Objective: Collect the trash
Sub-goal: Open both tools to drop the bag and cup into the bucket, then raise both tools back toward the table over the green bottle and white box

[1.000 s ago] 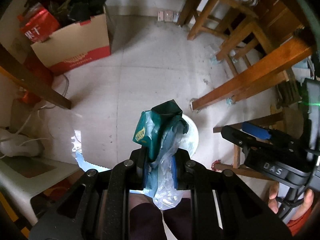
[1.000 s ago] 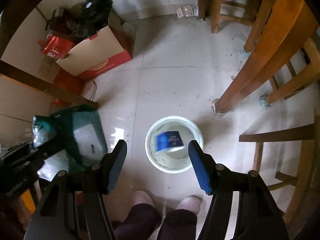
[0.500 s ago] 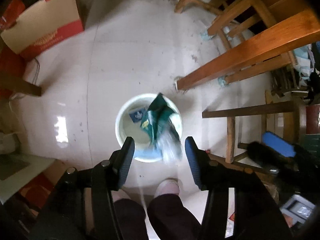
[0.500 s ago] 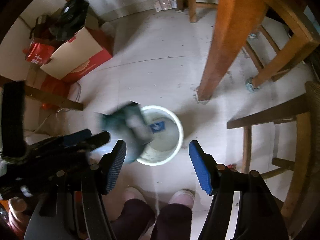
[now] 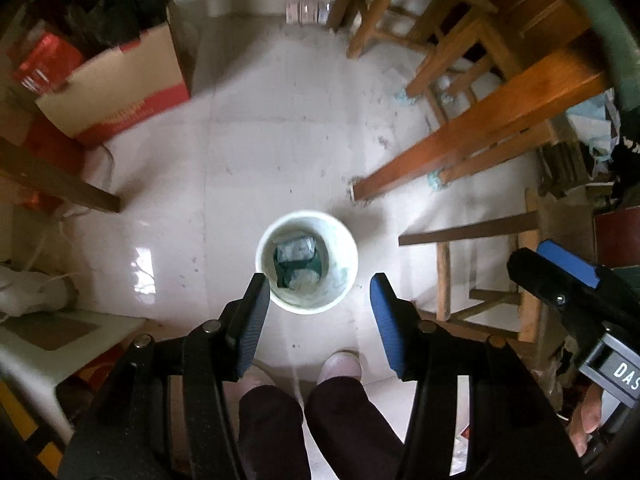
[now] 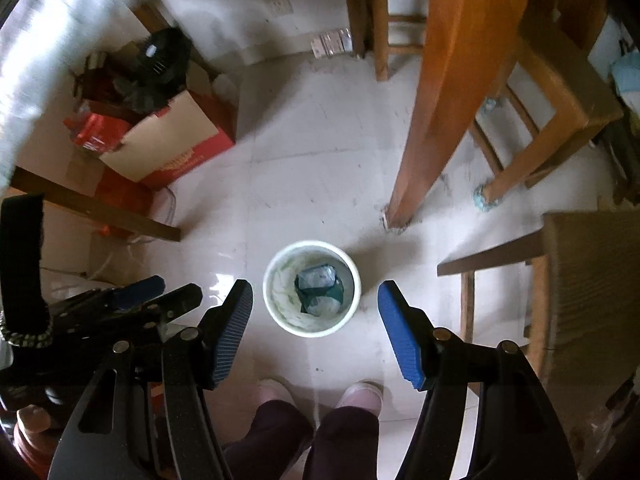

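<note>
Left gripper (image 5: 316, 300): you hold it pointing steeply down at the floor, jaws apart with nothing between the blue pads.
Right gripper (image 6: 316, 308): also aimed downward, jaws spread wide and empty.
White bucket (image 5: 344, 248): stands upright on the pale tiled floor (image 5: 260, 140), just ahead of your shoes (image 5: 340, 364), framed between the fingertips in both views.
Trash (image 5: 298, 260): a crumpled green wrapper with clear plastic lies at the bottom of the bucket, well below both grippers and touching neither.
Left wrist view only: your right gripper shows at the right edge with your fingers (image 5: 586, 416) around its handle; a low white stool (image 5: 52, 344) sits at the lower left.
Right wrist view only: your left gripper shows at the lower left beside a black strap (image 6: 20, 272); a wall socket (image 6: 280, 2) is visible high on the far wall, and a woven chair seat (image 6: 592, 280) fills the right side.
Both views: a cardboard box (image 6: 168, 148) with a red band stands at the upper left, and a thick wooden table leg (image 6: 436, 100) meets the floor just beyond the bucket.
</note>
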Action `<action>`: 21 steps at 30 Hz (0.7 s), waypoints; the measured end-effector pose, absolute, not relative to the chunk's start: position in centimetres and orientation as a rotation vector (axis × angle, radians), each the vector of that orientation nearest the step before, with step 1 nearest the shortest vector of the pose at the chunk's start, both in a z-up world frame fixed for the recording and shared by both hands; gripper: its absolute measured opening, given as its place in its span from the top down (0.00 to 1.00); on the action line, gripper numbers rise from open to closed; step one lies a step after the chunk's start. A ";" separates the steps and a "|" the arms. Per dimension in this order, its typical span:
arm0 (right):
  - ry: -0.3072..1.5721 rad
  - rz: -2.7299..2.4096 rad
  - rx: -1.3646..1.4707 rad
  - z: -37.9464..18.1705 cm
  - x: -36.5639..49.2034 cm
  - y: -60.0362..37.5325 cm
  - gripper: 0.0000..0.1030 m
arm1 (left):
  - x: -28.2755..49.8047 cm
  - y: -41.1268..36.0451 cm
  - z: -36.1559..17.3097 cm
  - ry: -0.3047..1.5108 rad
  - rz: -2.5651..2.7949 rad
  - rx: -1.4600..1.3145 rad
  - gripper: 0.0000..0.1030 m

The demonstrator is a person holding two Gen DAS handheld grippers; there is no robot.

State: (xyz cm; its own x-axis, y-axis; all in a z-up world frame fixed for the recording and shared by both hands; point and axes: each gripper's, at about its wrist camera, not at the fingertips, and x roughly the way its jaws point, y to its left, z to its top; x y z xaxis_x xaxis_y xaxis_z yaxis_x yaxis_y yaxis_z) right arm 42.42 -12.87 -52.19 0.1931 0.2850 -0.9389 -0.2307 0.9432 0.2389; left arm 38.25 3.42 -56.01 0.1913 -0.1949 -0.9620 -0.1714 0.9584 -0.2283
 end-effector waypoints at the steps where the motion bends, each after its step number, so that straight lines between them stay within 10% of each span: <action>1: 1.321 0.366 0.049 -51.3 42.4 -12.9 0.40 | 38.2 3.6 -54.5 1.370 -0.009 -0.310 0.50; 21: 1.009 0.422 0.042 -23.0 39.3 -10.2 0.40 | 34.4 8.9 -19.4 0.936 0.004 -0.266 0.51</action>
State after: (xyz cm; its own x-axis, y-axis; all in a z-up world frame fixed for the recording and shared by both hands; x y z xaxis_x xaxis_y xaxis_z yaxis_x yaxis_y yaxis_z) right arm 39.35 -10.24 -22.96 0.4596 0.3621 -0.8110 -0.3234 0.9187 0.2268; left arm 34.37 8.90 -19.44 0.5955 -0.1112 -0.7956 -0.1186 0.9674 -0.2239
